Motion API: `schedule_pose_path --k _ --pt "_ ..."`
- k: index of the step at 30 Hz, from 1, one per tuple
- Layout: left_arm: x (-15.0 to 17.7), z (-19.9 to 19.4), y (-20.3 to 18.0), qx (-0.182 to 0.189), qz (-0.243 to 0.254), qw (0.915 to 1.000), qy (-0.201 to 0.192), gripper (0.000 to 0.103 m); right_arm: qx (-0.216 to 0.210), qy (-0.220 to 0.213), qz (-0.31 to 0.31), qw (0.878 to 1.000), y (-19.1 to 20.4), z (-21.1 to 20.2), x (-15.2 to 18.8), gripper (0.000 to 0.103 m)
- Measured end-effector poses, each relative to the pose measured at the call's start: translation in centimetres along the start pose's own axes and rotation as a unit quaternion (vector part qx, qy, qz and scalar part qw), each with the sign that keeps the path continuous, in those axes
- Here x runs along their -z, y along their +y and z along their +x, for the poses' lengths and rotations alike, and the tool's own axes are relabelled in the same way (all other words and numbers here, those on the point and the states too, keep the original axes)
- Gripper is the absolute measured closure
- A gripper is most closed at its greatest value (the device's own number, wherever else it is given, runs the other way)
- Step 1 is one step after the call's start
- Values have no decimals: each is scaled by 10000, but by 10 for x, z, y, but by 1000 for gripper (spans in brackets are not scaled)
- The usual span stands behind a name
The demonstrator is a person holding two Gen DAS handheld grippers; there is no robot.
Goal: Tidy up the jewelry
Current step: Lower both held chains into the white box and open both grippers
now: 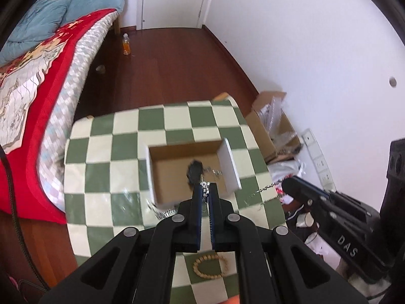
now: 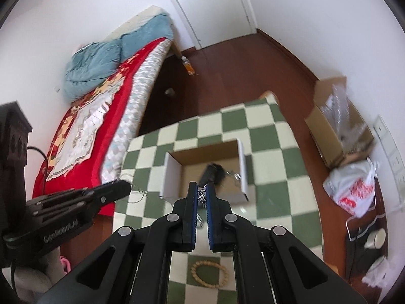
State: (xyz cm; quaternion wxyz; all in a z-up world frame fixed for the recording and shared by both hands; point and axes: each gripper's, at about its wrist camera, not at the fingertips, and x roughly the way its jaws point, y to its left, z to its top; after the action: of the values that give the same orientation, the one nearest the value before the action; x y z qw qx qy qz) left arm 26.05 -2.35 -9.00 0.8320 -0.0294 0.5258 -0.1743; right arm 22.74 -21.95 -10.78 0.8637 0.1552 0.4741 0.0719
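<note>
An open cardboard box (image 1: 229, 159) (image 2: 174, 169) stands on a green-and-white checkered table (image 1: 114, 149) (image 2: 265, 126). A black hair tie (image 1: 194, 171) (image 2: 212, 171) and a silver chain piece (image 1: 215, 172) (image 2: 234, 174) lie inside it. My left gripper (image 1: 205, 190) is shut on one end of a silver necklace (image 1: 204, 187), above the box's near edge. My right gripper (image 2: 201, 195) is shut on the other end of the silver necklace (image 2: 201, 197). The chain (image 1: 265, 188) hangs between both. A wooden bead bracelet (image 1: 210, 266) (image 2: 209, 274) lies on the table below the grippers.
A bed with a red cover (image 1: 50, 81) (image 2: 106, 116) stands left of the table. A cardboard box of clutter (image 1: 270, 126) (image 2: 336, 131) and a plastic bag (image 2: 351, 190) lie on the floor to the right. A bottle (image 1: 126, 44) stands on the wooden floor.
</note>
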Motion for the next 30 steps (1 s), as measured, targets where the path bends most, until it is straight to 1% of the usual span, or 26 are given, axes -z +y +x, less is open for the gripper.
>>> schedule_pose_path --k 5,9,12,18,23,27,30 --pt "-32 13 21 -112 -89 9999 16 100 -104 67 -39 9999 15 18 -27 97" --pt "-48 37 32 -192 -104 9995 239 100 -113 246 -14 9996 18 44 -46 97" --pt "-54 58 39 -241 -127 9986 455 100 -9 408 -61 9991 18 70 -59 97" --pt "-53 100 51 -204 -330 9953 886 100 390 730 -222 9963 9 120 -75 97" --pt "-46 130 60 -199 -529 9911 1205 100 674 1060 -216 9918 -12 165 -79 97" --pt "-42 148 63 -209 -625 9881 1386 100 762 1293 -148 9886 -28 191 -77 97" --pt "-42 157 67 -216 -722 9857 1509 100 803 1377 -149 9871 -35 203 -76 97"
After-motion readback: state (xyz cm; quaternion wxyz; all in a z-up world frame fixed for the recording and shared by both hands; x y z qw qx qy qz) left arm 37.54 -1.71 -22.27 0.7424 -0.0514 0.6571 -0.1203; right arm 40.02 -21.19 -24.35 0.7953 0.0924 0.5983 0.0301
